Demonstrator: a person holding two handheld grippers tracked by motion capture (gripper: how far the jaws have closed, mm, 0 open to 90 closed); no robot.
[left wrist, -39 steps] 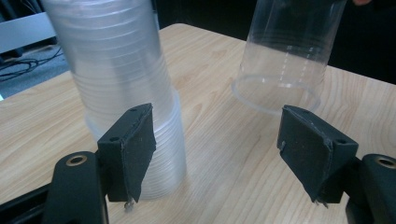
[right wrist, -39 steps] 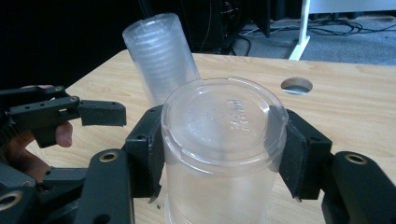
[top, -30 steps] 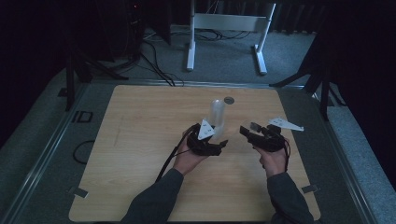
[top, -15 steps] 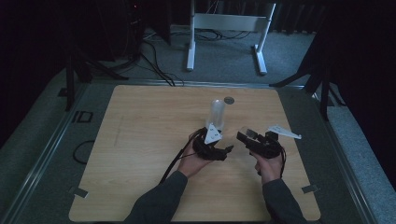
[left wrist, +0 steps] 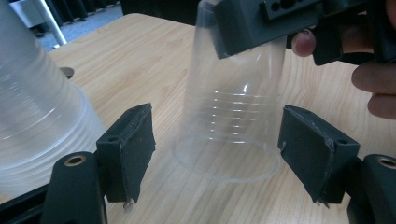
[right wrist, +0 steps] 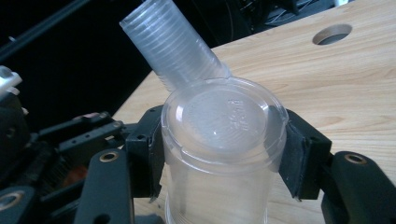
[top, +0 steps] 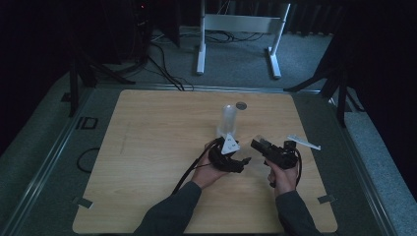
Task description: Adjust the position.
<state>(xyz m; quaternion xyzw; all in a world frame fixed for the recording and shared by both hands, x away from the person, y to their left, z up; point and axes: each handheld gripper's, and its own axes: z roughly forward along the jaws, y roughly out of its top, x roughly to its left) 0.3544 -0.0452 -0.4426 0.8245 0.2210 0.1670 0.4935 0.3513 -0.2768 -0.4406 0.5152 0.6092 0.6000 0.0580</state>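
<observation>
Right gripper (right wrist: 219, 154) clamps a single clear plastic cup (right wrist: 219, 140) near its closed base; both black jaws press against the cup wall. The cup stands upside down, rim on the table (top: 147, 142), as the left gripper view shows (left wrist: 229, 121). In the high view the right gripper (top: 256, 146) sits toward the near right part of the table, and the cup below it is too faint to make out.

Left gripper (left wrist: 215, 154) is released: its jaws stand wide apart on either side of the cup's rim, clear of the wall. In the high view the left gripper (top: 243, 162) lies just beside the right one.

A tall stack of clear cups (top: 228, 120) stands upright just behind the two grippers, near the table centre.

The table is a light wood-grain board with a round hole (top: 241, 105) near its far edge. A thin white strip (top: 303, 142) lies at the right edge. A grey carpeted floor (top: 236, 59) surrounds the table, with a white stand (top: 241, 24) and black cables (top: 167, 73) beyond. The room is dark.
</observation>
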